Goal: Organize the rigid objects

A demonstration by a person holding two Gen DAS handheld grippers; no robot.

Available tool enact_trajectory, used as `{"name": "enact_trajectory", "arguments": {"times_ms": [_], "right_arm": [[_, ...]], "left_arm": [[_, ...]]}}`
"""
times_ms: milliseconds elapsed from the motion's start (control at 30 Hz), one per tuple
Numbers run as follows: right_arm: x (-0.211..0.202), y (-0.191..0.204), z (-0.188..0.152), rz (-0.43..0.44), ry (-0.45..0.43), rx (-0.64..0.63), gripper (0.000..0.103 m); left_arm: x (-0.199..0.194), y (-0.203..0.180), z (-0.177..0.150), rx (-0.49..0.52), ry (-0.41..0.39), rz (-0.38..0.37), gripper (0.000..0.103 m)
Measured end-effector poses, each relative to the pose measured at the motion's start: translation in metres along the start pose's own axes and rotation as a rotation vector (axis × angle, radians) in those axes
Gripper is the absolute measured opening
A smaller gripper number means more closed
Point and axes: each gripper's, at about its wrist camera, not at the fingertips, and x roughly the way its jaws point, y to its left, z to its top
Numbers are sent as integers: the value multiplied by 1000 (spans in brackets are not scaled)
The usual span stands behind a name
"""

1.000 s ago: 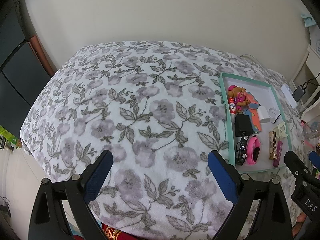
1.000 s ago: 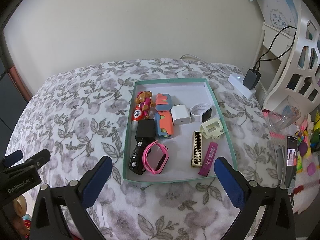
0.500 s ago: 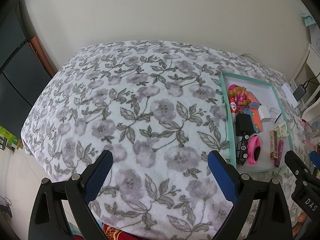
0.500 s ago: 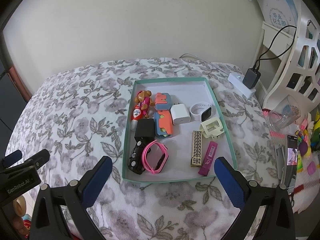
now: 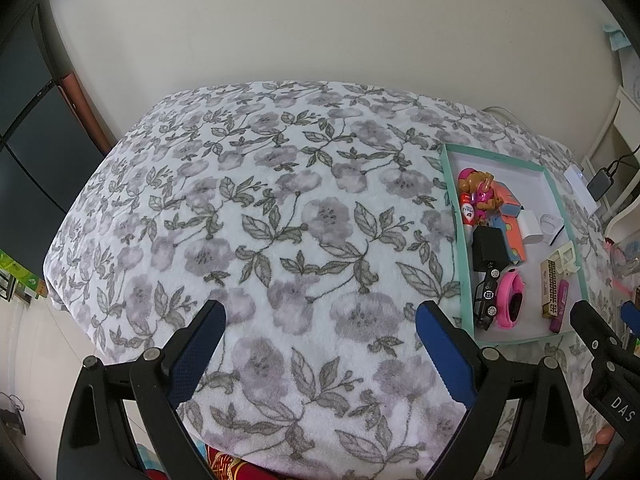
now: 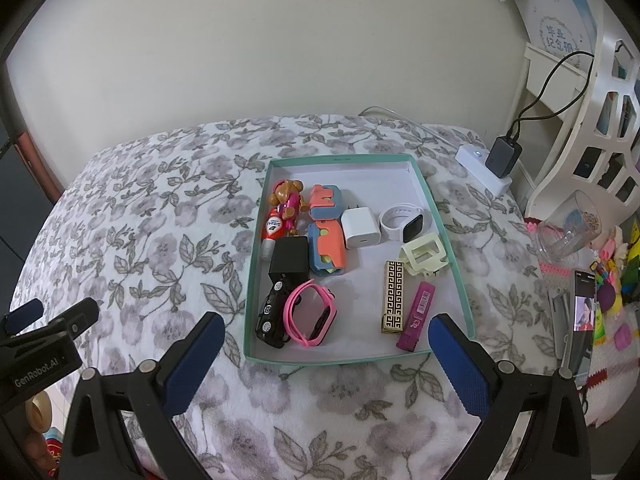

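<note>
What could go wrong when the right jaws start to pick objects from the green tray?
1. The pink watch touches the black toy car; closing on one may drag the other.
2. The gold patterned bar and the magenta stick lie flat side by side, so the open right gripper might pinch both.
3. The tray sits on a soft floral blanket; pressing down could tilt it.

Soft, even indoor light fills both views, with weak shadows and no harsh glare. Focus is sharp at centre. Fisheye distortion bends the wall (image 6: 240, 40) and blanket (image 5: 260, 220) edges, and dark vignetting blacks out the corners.
</note>
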Motion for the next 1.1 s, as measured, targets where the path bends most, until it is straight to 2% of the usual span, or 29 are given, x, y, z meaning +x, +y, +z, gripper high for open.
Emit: {"name": "enact_trajectory", "arguments": {"times_ms": [1000, 1100], "right_arm": [[1, 0, -1, -1, 4, 1, 103], [1, 0, -1, -1, 3, 1, 103]], "left_arm": [[-5, 3, -2, 6, -16, 2, 96], [-5, 3, -2, 8, -11, -20, 96]]}}
